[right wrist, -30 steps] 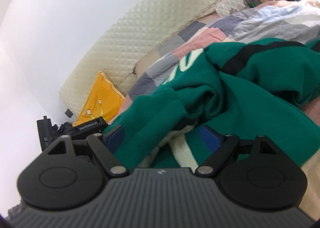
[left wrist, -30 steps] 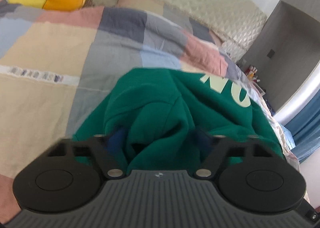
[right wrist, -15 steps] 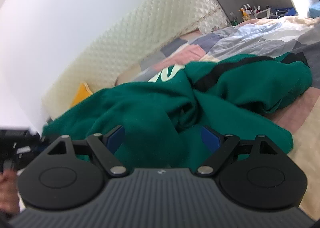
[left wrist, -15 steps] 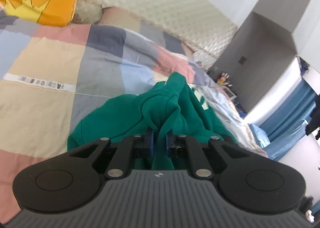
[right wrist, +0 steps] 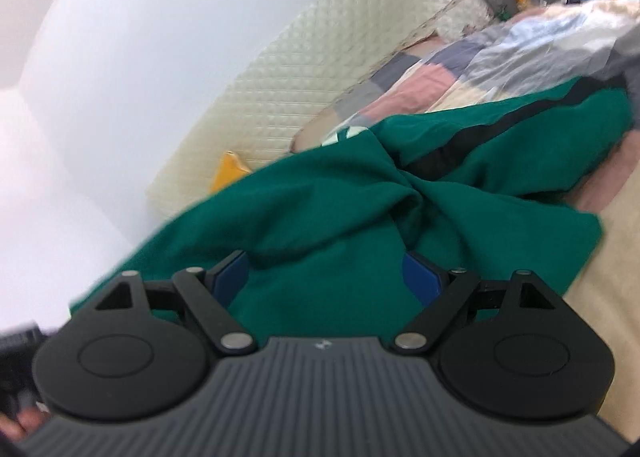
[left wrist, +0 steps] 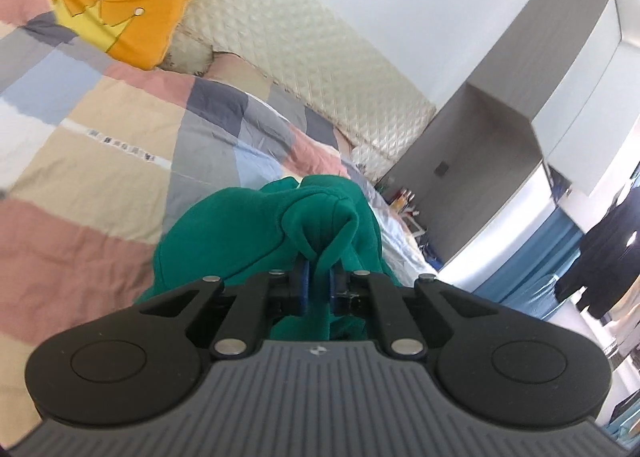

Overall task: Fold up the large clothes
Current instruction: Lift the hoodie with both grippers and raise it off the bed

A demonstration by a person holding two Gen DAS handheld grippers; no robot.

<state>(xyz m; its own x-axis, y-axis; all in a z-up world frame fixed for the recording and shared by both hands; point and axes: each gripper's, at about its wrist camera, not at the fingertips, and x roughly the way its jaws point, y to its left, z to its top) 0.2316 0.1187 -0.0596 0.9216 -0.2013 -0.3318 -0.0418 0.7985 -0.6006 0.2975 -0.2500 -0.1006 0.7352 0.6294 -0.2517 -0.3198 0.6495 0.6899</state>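
— Right wrist view first: where's the garment?

— Sprawled in a heap across the patchwork quilt (right wrist: 424, 77). The green sweatshirt (right wrist: 328, 217) is big, soft and floppy; I'd judge thick fleece, light enough but prone to sag and bunch.

— And the tongs?

— The right gripper (right wrist: 328, 277) stands wide over the cloth, pressing on nothing. The left gripper (left wrist: 318, 285) is clamped on a bunched fold of it, raised off the bed.

— Where's a better hold?

— Probably a hem or shoulder seam; mid-panel pinches just gather folds.

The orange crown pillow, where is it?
In the left wrist view the orange crown pillow sits upper left, on the patchwork quilt against the quilted headboard.
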